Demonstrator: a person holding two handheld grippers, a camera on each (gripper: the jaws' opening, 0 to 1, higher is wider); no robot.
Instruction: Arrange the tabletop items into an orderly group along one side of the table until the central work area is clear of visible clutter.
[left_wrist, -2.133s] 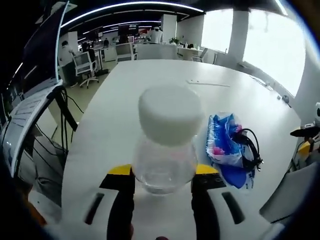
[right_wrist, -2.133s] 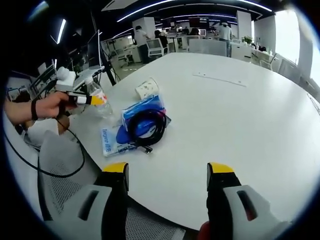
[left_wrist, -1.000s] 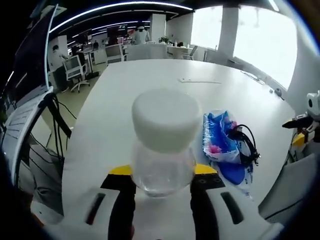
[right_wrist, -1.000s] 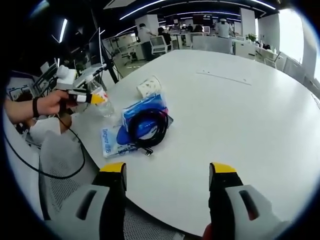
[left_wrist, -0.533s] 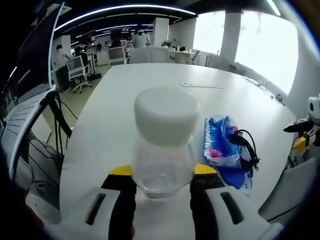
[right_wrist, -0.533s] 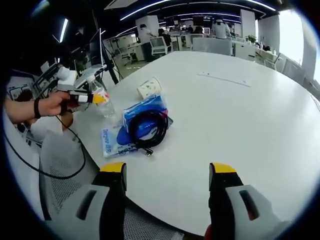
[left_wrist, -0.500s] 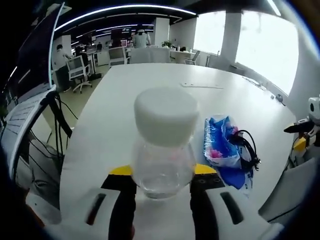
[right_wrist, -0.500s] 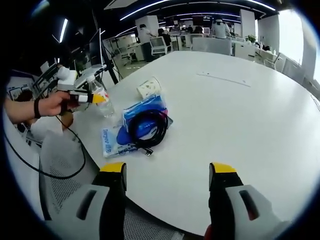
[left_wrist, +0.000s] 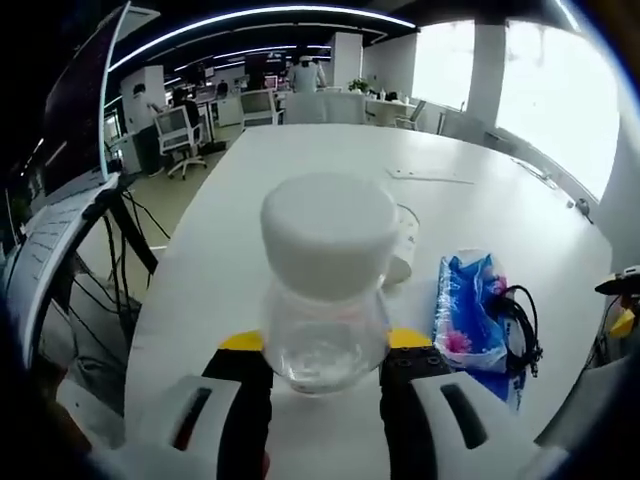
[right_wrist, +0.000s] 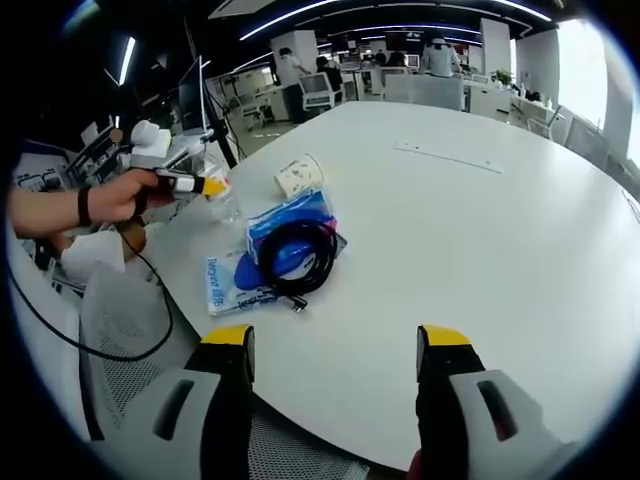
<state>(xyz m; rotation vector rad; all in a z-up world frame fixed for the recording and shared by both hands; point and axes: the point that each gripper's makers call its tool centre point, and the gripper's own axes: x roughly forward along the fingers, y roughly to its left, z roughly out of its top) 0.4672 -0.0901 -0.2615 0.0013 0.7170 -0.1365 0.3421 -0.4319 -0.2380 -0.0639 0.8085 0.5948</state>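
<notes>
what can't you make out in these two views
- Left gripper view: the cup is mostly hidden behind the bottle held in the left gripper.
- Right gripper view: the print on the blue pack is too small to read, and the cable covers much of it.
- Right gripper view: the bottle is small and half hidden by the hand.
- Right gripper: open, holding nothing.

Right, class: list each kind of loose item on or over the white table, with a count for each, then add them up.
Bottle with white cap, held in the left gripper: 1
Paper cup, on its side: 1
Blue packet: 1
Black cable, coiled on the packet: 1
Total: 4
</notes>
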